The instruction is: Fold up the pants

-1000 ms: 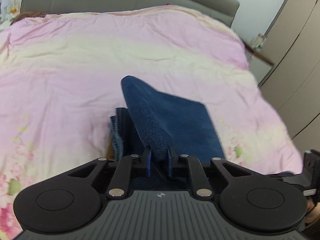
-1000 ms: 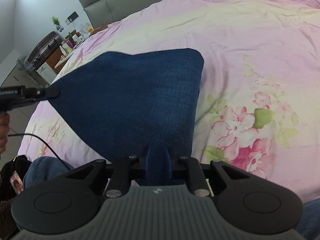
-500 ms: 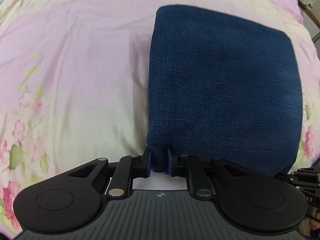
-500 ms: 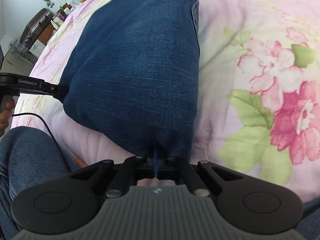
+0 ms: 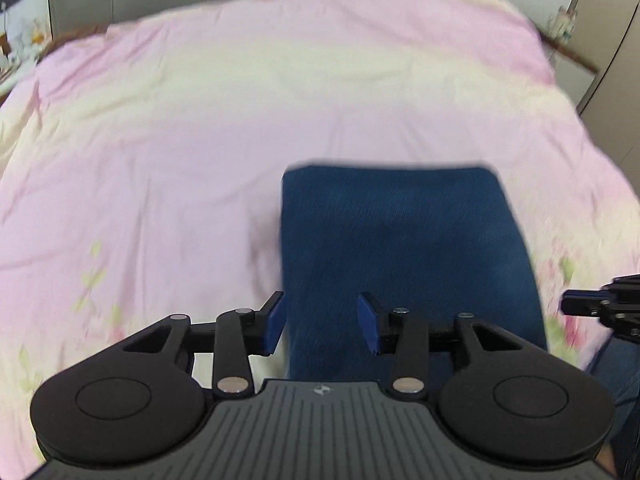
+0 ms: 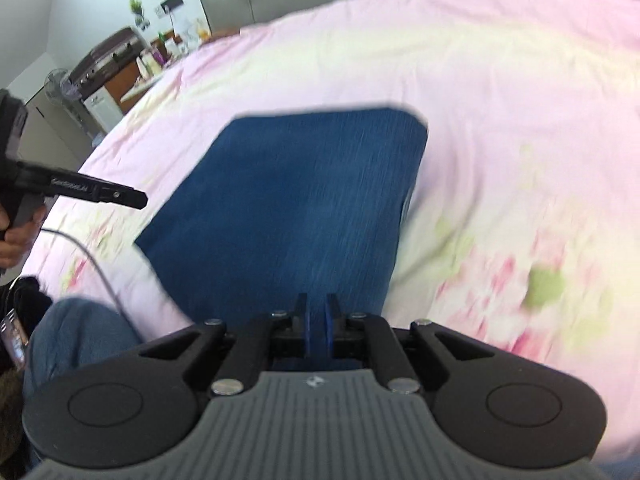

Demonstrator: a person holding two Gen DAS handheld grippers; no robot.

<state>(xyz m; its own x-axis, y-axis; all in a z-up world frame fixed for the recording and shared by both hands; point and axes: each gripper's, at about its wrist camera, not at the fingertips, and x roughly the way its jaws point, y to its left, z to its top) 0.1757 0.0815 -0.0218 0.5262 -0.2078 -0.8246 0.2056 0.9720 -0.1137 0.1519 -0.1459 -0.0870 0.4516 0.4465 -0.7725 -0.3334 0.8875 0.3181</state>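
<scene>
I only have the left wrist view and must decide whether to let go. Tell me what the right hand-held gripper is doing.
Observer: The right hand-held gripper sits at the near edge of the folded pants, jaws almost together. I cannot tell whether cloth is pinched between them.
Operator: Check the left one from that side.
Observer: The left hand-held gripper hangs off the left side of the pants, apart from them.
Operator: Report anything loose near it.
Observer: A grey cable trails below it across the bedspread toward the person's knee.
</scene>
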